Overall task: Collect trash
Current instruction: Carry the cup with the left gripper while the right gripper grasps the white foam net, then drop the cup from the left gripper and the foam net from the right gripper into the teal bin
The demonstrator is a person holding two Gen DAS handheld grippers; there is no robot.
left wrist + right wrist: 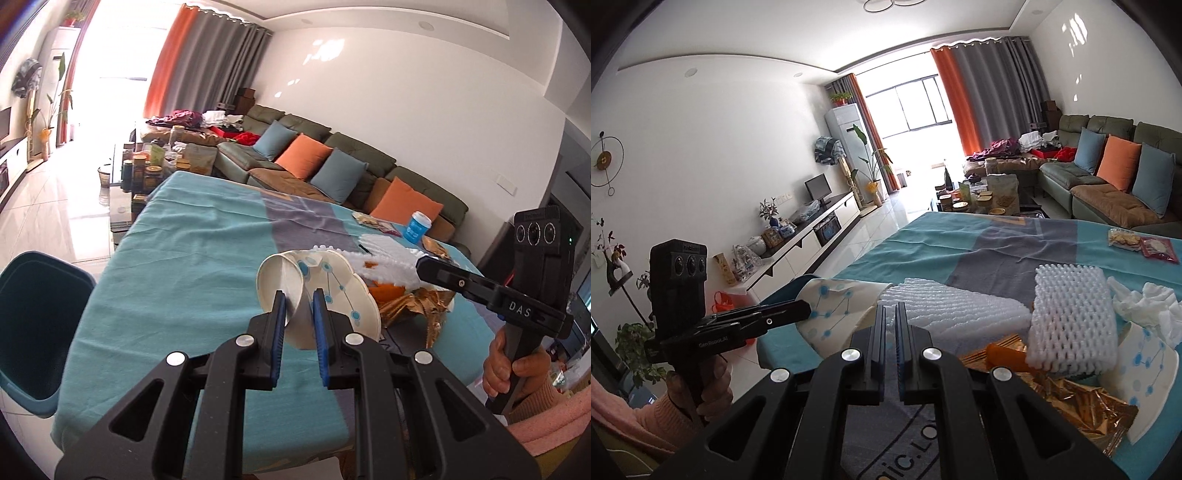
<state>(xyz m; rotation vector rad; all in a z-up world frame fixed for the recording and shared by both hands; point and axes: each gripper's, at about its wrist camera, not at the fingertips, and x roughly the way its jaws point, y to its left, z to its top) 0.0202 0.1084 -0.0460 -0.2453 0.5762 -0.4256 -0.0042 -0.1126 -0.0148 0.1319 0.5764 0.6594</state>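
At the far left of the left wrist view, a dark teal bin (40, 325) stands on the floor, just beside the edge of the table (177, 236) with its turquoise cloth. In the middle, the left gripper (299, 306) pinches a crushed paper cup (317, 295) with blue dots; its blue pads press the cup wall from both sides, above the table. To the right of the cup lie white foam net (384, 258) and a golden wrapper (417, 306). Further right, a hand (506, 369) holds the right gripper.

In the right wrist view, the left gripper with its cup is at the left. In the middle, the right gripper (891, 314) has its fingers pressed together, with nothing visible between them. To the right lie a foam sleeve (1071, 317), crumpled tissue (1145, 306) and a second paper cup (1148, 380).
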